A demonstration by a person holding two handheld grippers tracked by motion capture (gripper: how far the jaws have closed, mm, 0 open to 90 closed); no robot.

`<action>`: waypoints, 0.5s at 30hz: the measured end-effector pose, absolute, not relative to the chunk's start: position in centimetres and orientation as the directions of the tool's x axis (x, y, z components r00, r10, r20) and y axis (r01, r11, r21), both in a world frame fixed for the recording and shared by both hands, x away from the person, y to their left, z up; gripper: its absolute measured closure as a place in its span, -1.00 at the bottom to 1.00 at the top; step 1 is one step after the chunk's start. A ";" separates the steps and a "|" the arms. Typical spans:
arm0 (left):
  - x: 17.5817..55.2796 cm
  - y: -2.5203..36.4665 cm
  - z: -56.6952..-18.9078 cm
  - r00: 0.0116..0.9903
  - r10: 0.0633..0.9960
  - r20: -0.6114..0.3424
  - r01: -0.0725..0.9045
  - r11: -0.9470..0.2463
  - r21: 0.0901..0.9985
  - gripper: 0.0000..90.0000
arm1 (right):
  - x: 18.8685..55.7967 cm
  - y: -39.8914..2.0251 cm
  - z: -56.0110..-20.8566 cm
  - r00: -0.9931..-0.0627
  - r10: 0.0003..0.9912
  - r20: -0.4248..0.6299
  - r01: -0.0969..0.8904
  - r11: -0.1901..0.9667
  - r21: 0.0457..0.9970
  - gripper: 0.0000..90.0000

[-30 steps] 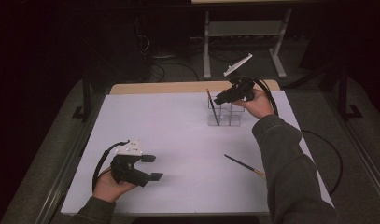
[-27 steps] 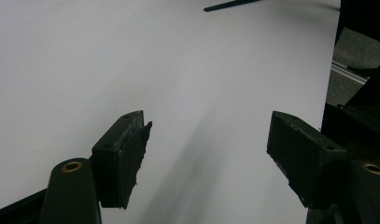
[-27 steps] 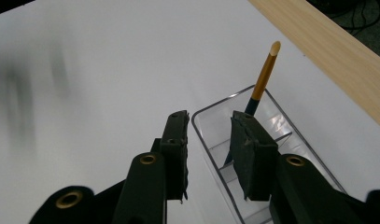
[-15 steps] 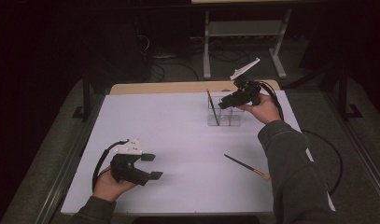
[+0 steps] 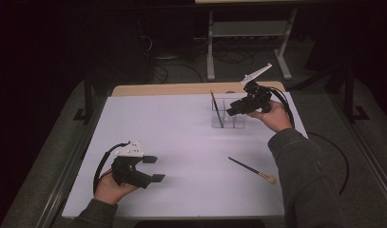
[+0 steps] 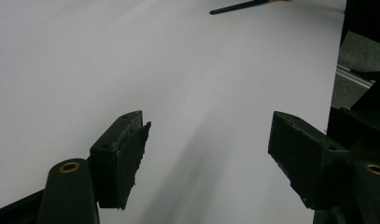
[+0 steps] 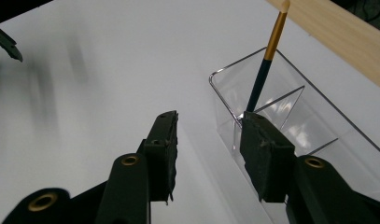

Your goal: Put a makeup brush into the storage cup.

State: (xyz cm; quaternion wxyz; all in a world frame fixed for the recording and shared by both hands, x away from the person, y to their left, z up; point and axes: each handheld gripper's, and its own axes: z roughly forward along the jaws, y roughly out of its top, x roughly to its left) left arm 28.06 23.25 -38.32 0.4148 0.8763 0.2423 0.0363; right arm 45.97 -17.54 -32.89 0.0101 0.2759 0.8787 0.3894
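Observation:
A clear compartmented holder (image 5: 235, 121) stands at the far right of the white table sheet (image 5: 181, 133). A dark-handled brush (image 5: 216, 108) leans upright in its left compartment. My right gripper (image 5: 229, 110) hovers just right of the holder; its jaws have just been opening and stand open with nothing between them. In the right gripper view the gripper (image 7: 208, 154) looks past the holder (image 7: 318, 121) at the standing brush (image 7: 264, 65). A second brush (image 5: 252, 170) lies flat nearer the person, and shows far off as the brush (image 6: 239, 5). My left gripper (image 5: 154, 168) rests open at the near left, its jaws (image 6: 206, 154) empty.
The table's wooden far edge (image 5: 181, 89) runs behind the sheet. A metal stand (image 5: 248, 28) and cables sit on the dark floor beyond. Metal rails (image 5: 72, 156) flank the table. A cable (image 5: 338, 156) trails from the right gripper.
The right hand has drawn back to the right of the holder and its jaws have widened. The brush stays standing in the holder. The left hand has not moved.

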 end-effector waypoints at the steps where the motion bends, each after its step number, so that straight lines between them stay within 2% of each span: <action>1: 28.1 23.3 -38.3 0.879 0.455 -0.140 0.397 -0.537 0.744 -0.42 | 45.9 -17.6 -32.9 -0.850 0.489 0.195 0.473 0.548 0.690 0.19; 15: 27.7 23.2 -38.1 0.881 0.455 -0.126 0.387 -0.543 0.745 -0.43 | 43.1 -18.6 -33.0 -0.852 0.491 0.179 0.463 0.549 0.696 -0.04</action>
